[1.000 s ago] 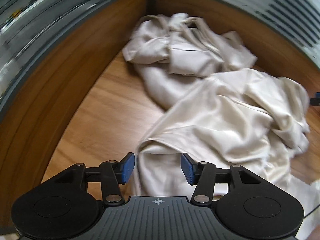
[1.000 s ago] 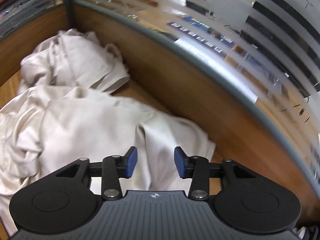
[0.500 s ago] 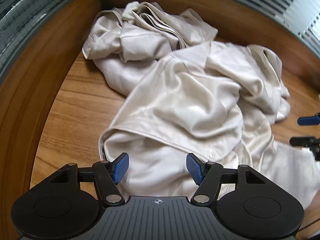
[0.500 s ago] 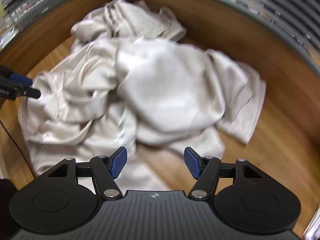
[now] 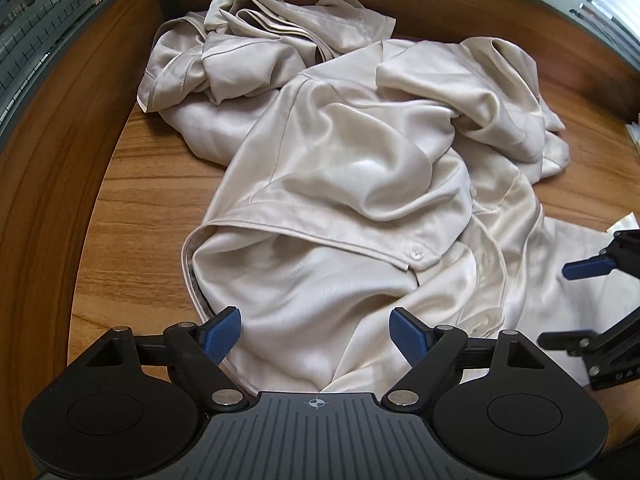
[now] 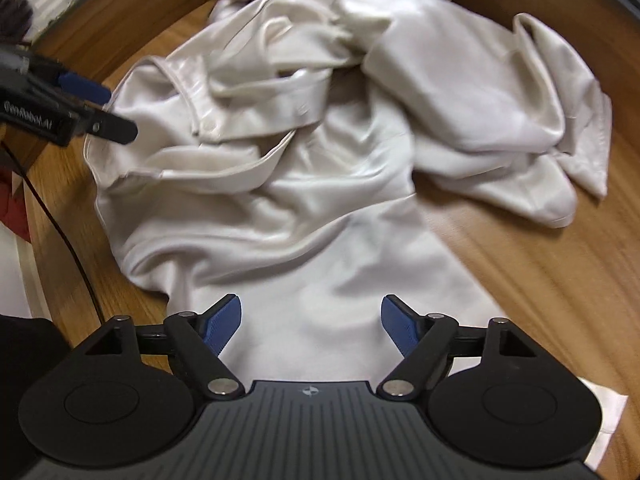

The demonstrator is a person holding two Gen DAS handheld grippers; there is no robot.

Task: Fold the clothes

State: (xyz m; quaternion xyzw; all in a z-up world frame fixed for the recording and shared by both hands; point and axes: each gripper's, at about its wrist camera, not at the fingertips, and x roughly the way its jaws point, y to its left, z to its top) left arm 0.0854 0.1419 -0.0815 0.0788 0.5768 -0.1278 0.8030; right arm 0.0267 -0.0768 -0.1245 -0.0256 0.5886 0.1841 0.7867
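Observation:
A crumpled cream satin shirt (image 5: 360, 184) with buttons lies in a heap on the wooden table (image 5: 132, 216). A second cream garment (image 5: 256, 48) is bunched behind it in the far corner. My left gripper (image 5: 316, 332) hovers open over the shirt's near hem, nothing between its blue pads. In the right wrist view the same shirt (image 6: 312, 152) spreads ahead, one flat panel (image 6: 320, 304) running under my right gripper (image 6: 311, 320), which is open and holds nothing. Each gripper shows in the other's view: the right gripper (image 5: 588, 300) at the right edge, the left gripper (image 6: 84, 100) at the left.
Wooden side walls (image 5: 48, 184) topped by glass with striped blinds (image 5: 44, 20) enclose the table's back and left. A black cable (image 6: 68, 240) runs along the table's left edge in the right wrist view, beside red and white material (image 6: 16, 216). Bare wood (image 6: 540, 272) lies right of the shirt.
Both grippers have pulled back and their jaws have opened wider. The views swung from the walls toward the clothes heap, and the shirt now lies more spread out, with each gripper visible to the other.

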